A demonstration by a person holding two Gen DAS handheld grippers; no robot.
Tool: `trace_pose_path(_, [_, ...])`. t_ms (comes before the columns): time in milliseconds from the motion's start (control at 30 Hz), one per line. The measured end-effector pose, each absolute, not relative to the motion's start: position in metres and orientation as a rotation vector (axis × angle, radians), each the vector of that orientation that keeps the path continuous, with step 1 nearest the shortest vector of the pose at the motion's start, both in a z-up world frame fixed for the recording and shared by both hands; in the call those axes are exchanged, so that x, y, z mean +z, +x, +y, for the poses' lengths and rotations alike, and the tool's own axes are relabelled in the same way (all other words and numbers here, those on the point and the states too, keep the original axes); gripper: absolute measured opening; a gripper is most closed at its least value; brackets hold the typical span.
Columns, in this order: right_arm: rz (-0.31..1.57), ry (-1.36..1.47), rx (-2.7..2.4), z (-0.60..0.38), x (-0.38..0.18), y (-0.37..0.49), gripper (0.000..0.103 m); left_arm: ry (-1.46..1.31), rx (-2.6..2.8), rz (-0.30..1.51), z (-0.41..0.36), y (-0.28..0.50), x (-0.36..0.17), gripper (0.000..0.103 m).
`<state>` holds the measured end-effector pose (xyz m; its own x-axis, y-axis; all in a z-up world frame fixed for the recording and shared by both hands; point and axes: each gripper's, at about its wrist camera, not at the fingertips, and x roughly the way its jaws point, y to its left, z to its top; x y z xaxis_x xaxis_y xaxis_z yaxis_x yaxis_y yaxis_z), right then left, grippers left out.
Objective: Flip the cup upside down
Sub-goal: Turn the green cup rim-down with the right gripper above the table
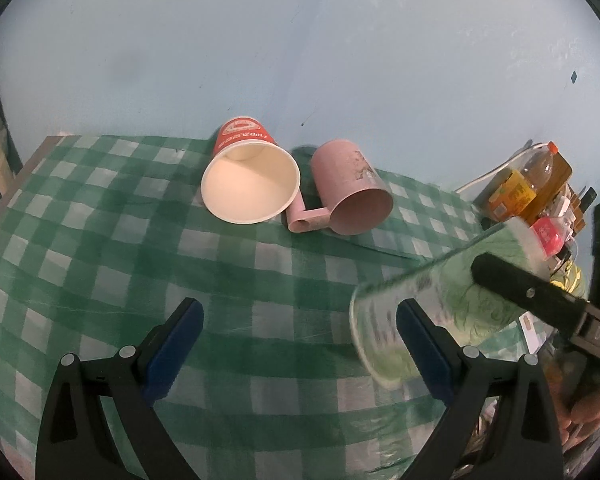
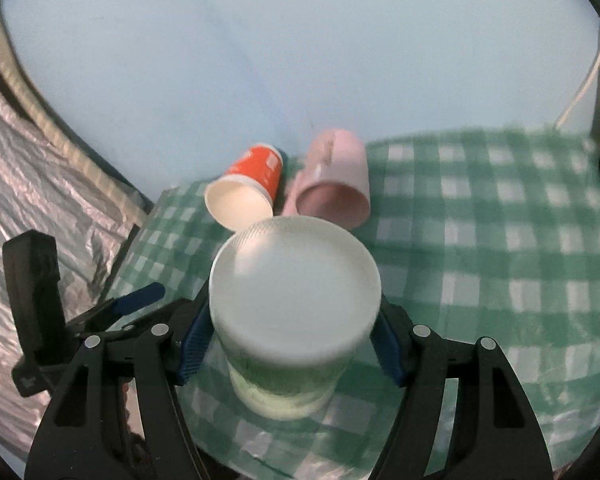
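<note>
My right gripper [image 2: 294, 344] is shut on a green-patterned paper cup [image 2: 296, 280], held above the checked tablecloth [image 2: 480, 240] with its white base facing the camera and its mouth toward the table. In the left wrist view the same cup [image 1: 432, 300] is tilted in the air at the right, clamped by the right gripper's black finger [image 1: 524, 292]. My left gripper [image 1: 300, 344] is open and empty over the cloth, just left of that cup.
A red paper cup [image 1: 250, 176] and a pink mug [image 1: 350, 190] lie on their sides at the table's far edge by the blue wall. Bottles and packets [image 1: 532, 188] crowd the far right. A silver foil sheet [image 2: 40, 200] hangs left of the table.
</note>
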<state>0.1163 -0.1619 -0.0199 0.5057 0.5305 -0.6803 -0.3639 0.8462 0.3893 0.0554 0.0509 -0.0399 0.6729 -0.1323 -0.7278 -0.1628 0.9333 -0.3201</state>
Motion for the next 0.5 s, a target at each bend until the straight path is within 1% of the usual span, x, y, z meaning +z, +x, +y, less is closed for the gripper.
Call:
trace_pose_path(133, [0.778,0.104,0.494,-0.150,-0.005,0.105,0.070,-0.363,0.030,0.831,0.051,0.054,-0.039,0.098])
trace_pose_path(267, [0.709,0.038,0.455,-0.142,0.004,0.099,0.070,-0.344,0.031,0.829,0.049,0.054,-0.039,0.098])
trace_pose_path(400, [0.666,-0.038,0.418,-0.137,0.010,0.092,0.070,-0.318,0.040,0.823,0.047,0.052,-0.037,0.098])
trace_pose_path(500, [0.669,-0.073,0.409,-0.134,0.010,0.091,0.070,-0.299,0.046,0.821,0.045,0.051,-0.037,0.098])
